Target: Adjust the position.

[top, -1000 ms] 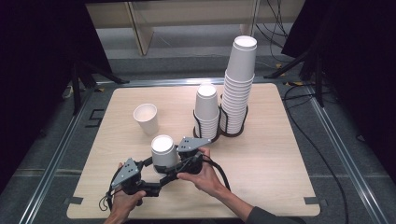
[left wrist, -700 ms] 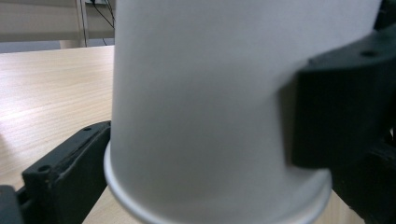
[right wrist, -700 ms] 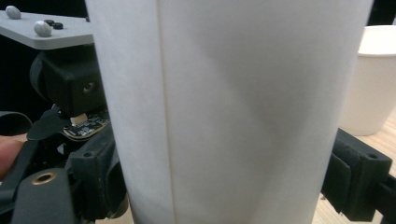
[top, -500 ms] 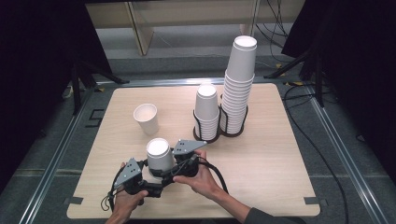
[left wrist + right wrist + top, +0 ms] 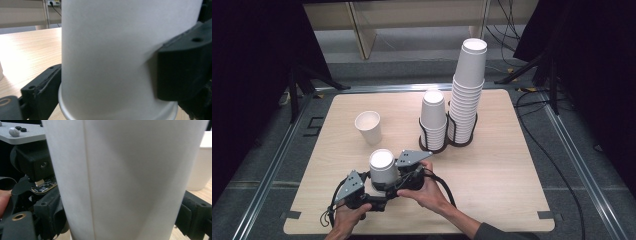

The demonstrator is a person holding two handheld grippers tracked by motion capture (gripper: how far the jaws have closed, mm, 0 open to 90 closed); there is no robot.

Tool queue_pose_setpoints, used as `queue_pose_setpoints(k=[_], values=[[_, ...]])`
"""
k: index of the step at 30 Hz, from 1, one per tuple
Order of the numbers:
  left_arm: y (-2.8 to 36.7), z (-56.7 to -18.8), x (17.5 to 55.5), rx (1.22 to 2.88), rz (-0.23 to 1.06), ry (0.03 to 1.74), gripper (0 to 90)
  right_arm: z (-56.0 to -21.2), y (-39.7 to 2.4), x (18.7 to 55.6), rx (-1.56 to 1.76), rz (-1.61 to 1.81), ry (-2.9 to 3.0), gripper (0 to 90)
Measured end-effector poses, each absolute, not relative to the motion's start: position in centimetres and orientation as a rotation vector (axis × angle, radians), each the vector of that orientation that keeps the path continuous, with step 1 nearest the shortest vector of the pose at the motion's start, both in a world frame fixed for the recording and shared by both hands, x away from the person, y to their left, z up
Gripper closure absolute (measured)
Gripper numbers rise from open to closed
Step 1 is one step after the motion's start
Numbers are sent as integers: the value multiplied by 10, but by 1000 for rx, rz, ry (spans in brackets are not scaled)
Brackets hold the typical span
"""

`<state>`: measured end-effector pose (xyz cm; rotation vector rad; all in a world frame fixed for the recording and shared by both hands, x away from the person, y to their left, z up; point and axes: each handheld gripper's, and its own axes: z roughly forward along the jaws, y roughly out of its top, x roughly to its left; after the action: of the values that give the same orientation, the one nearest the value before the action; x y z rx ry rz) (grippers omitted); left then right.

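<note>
An upside-down white paper cup (image 5: pixel 382 167) stands near the table's front edge, between both grippers. My left gripper (image 5: pixel 374 189) comes at it from the lower left and my right gripper (image 5: pixel 396 179) from the right. In the left gripper view the cup (image 5: pixel 110 57) sits between the black jaws of my left gripper (image 5: pixel 110 85). Those jaws have just been closing, and their pads press on its wall and rim. In the right gripper view the cup (image 5: pixel 130 177) is clasped on both sides by my right gripper (image 5: pixel 122 217).
A single upright paper cup (image 5: pixel 368 126) stands left of centre. Two stacks of upturned cups, a short one (image 5: pixel 433 117) and a tall one (image 5: pixel 468 85), sit in black wire holders at the back right. The wooden table (image 5: pixel 512 200) has bare room on the right.
The held cup has slid slightly toward the front left between the grippers. Both hands stay almost where they were.
</note>
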<state>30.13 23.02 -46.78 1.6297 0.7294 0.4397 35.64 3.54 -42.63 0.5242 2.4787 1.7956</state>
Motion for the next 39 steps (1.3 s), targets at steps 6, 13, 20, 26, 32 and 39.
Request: queue_pose_setpoints(k=[6, 13, 20, 26, 32, 39], values=[[230, -469, 302, 1675, 450, 724, 56, -416, 30, 357, 520, 1766, 2483, 131], [227, -468, 302, 1735, 496, 685, 66, -394, 18, 363, 470, 1768, 2497, 157], [226, -466, 300, 1833, 550, 641, 72, -382, 4, 367, 450, 1743, 2554, 159], [223, -464, 297, 1936, 572, 604, 76, -382, -1, 366, 402, 1669, 2642, 160], [221, -465, 296, 1988, 564, 585, 79, -384, 2, 365, 362, 1609, 2695, 166], [219, -465, 291, 2045, 569, 540, 80, -390, 5, 363, 398, 1553, 2801, 211]])
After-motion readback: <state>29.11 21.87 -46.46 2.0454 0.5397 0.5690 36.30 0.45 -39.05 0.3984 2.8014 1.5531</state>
